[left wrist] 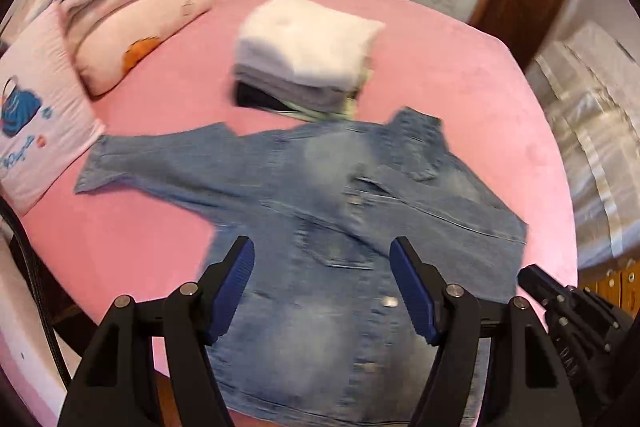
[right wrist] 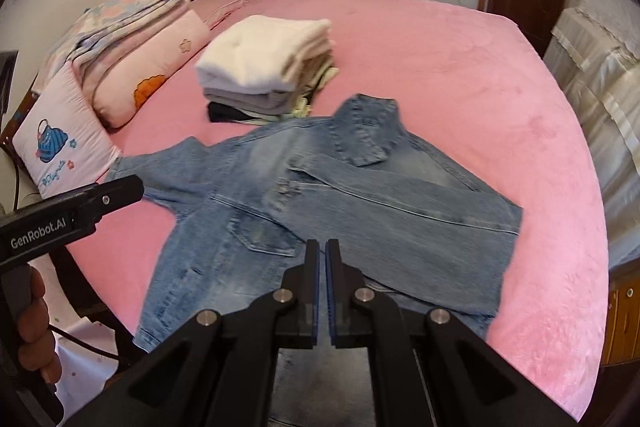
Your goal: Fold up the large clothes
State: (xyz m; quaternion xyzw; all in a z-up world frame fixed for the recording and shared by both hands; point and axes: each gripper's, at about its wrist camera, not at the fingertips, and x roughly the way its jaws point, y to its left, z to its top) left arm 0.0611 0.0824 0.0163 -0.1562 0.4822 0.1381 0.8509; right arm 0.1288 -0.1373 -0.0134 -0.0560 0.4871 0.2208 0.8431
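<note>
The left gripper is released and the right gripper is clenched empty; the folded sleeve may slide off the jacket if one careless grab drags the cloth.

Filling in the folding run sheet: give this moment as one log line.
denim jacket: flat on pink bed, right sleeve folded across | left claw: open, empty | right claw: shut, empty | folded stack: behind jacket
</note>
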